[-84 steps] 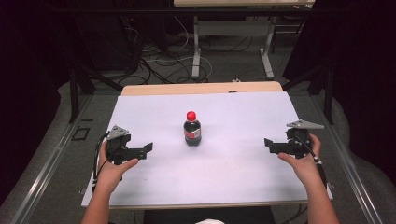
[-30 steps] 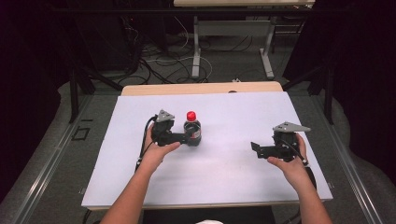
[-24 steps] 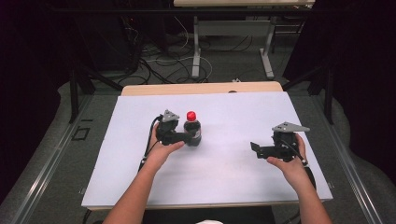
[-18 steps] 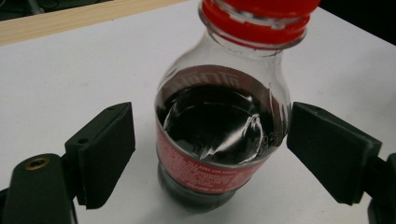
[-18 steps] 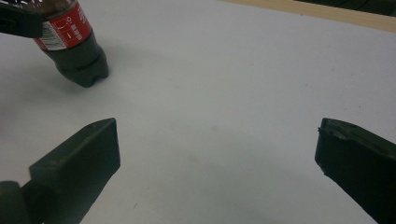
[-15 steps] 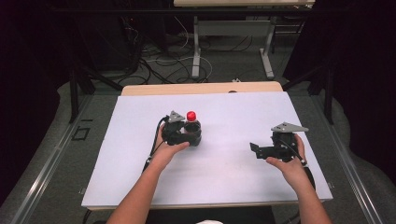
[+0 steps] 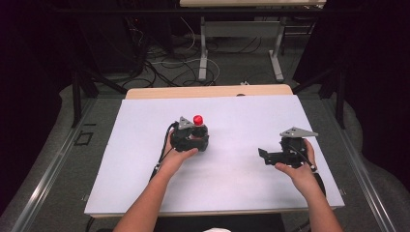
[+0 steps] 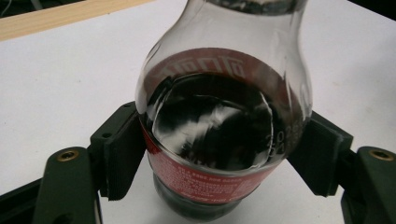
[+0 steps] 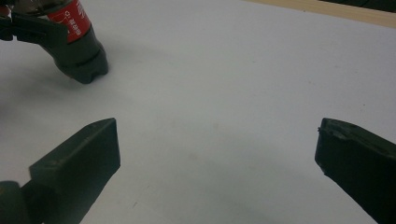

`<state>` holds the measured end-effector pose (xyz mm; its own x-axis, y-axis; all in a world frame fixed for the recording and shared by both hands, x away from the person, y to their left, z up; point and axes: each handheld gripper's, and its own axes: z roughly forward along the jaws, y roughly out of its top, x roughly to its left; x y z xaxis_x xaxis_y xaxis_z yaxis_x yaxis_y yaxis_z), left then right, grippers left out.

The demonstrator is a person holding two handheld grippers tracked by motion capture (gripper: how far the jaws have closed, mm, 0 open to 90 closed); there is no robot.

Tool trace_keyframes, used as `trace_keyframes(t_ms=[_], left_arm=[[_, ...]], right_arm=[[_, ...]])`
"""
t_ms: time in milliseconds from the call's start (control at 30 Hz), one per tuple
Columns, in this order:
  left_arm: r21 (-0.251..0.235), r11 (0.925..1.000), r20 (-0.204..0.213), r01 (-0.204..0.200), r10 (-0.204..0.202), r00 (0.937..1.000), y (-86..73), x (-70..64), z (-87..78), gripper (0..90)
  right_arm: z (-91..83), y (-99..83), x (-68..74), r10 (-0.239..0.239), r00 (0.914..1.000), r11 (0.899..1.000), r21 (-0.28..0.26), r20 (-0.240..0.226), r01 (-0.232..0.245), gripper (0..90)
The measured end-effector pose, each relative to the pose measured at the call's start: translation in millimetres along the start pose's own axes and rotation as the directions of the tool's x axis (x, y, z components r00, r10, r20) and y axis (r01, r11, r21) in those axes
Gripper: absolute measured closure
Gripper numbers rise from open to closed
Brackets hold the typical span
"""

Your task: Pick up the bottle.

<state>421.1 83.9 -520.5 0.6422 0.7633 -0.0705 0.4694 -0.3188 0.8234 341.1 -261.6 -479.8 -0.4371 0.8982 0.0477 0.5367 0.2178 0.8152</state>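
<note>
Dark soda bottle [image 8: 223, 135] (red cap) clamped by left tongs [image 7: 196, 143], right tongs [image 9: 217, 163] spread apart, white table [image 7: 232, 183]

Left gripper view: cola bottle [image 8: 223, 135] neck and cap cut off by top edge; base partly cut by bottom edge. High view: left gripper [image 7: 191, 140] hides most of the bottle body; red cap [image 7: 197, 119] clear. Label print too small to read. Right gripper view: bottle top cut by upper left corner.
</note>
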Motion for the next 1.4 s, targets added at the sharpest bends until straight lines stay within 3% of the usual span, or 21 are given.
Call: trace_keyframes(t_ms=[33, 233, 700, 933, 1067, 1167, 1400], left_arm=[[-0.001, 1.0, 0.0, 0.01, -0.01, 1.0, -0.6, -0.8, -0.2, 27.3], [-0.024, 0.9995, -0.016, -0.019, 0.019, 0.9997, -2.7, -3.2, -0.7, 28.9], [-0.012, 0.999, -0.009, -0.042, 0.042, 0.9991, -0.3, -3.4, -5.9, 30.3], [-0.023, 0.9983, 0.024, -0.054, 0.054, 0.9982, 3.8, -9.6, -21.0, 30.3], [-0.022, 0.9976, 0.067, -0.066, 0.067, 0.9955, 7.1, -15.2, -31.9, 30.3], [-0.015, 0.9975, 0.098, -0.069, 0.071, 0.9927, 8.7, -19.0, -40.1, 30.3], [-0.008, 0.9952, 0.127, -0.098, 0.098, 0.987, 10.0, -30.6, -55.6, 30.3]], right_arm=[[0.4, -0.2, -0.1, 0.002, 1.0, 1.0, 0.0, -0.002, -0.002, 0.0], [1.0, -0.3, 0.7, -0.002, 1.0, 1.0, -0.001, -0.009, 0.002, 0.0], [4.2, -1.1, 2.9, -0.023, 0.9997, 1.0, -0.001, -0.006, 0.023, 0.0], [4.0, 0.0, 5.4, -0.028, 0.9996, 0.999, -0.02, -0.009, 0.028, 3.3], [2.2, 1.6, 8.0, -0.027, 0.9996, 0.999, -0.032, -0.003, 0.027, 6.7], [-0.7, 3.6, 11.6, -0.023, 0.9995, 0.999, -0.034, -0.021, 0.023, 8.3], [-7.8, 8.9, 21.2, -0.051, 0.997, 0.997, -0.063, -0.058, 0.047, 14.9]])
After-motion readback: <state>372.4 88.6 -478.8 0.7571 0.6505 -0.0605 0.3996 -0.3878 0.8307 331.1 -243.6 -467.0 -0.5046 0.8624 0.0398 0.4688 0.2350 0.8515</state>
